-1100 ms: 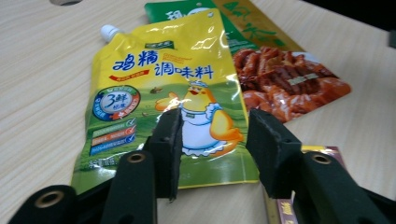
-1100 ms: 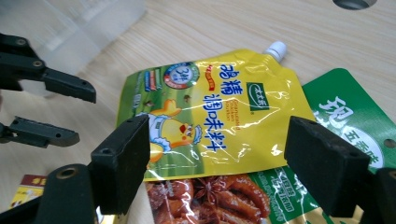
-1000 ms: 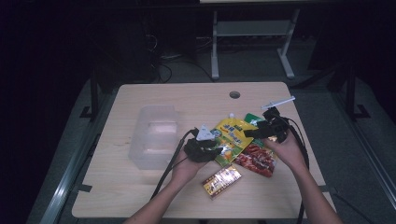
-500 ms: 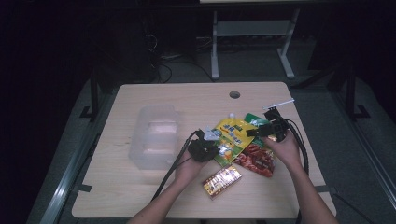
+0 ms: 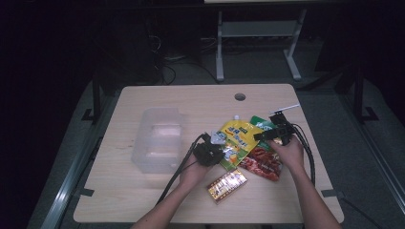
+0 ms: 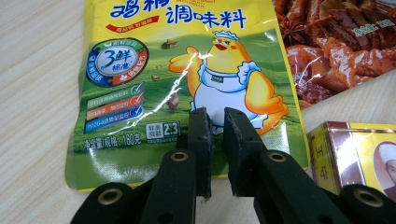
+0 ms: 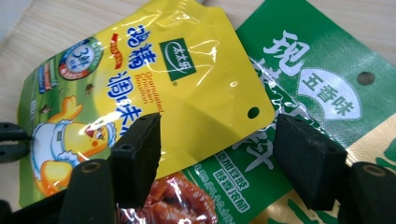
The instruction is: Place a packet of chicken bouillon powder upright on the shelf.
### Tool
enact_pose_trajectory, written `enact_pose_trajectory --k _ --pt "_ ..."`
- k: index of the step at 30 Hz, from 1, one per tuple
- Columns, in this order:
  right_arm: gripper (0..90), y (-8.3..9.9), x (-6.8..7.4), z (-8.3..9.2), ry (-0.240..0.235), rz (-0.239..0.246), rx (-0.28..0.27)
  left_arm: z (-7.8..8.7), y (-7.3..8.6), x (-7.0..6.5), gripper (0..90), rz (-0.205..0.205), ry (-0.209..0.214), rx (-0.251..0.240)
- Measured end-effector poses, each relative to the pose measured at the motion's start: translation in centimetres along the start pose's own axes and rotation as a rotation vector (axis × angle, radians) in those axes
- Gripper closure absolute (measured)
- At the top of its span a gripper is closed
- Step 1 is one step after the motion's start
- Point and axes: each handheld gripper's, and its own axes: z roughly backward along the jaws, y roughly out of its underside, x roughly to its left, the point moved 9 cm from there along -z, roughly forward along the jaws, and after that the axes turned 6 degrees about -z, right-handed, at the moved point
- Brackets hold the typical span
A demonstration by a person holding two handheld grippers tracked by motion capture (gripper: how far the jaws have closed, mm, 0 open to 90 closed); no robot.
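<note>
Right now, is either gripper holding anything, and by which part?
The left gripper pinches the yellow pouch near its bottom edge. The right gripper is open, holding nothing.

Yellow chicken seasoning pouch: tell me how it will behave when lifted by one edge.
The yellow pouch looks like thin glossy film with creases, so it will probably sag and bend. Its shiny surface may slip between the left gripper pads. It overlaps the green packet, which may get dragged along.
</note>
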Motion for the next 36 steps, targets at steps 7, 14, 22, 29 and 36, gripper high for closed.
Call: enact_pose_trajectory --k 7,14,22,29,36 --pt "37.1 -0.2 0.0 -1.0 -0.025 -0.017 0.003 -0.1 0.0 0.0 80.7 -0.008 0.008 0.01" --pt "40.9 -0.2 0.6 -1.5 -0.056 -0.02 0.004 -0.1 -0.1 -0.1 80.0 0.004 0.016 0.018" --pt "57.8 -0.3 1.5 -1.8 -0.116 0.003 0.005 -0.2 -0.3 0.0 79.9 -0.023 0.019 0.039" --pt "66.4 -0.1 1.9 -2.3 -0.16 0.002 0.024 -0.4 -0.2 -0.2 79.4 -0.023 0.015 0.044" --pt "74.9 -0.1 2.5 -2.8 -0.177 0.013 0.027 -0.4 -0.2 -0.1 79.3 -0.027 0.02 0.049"
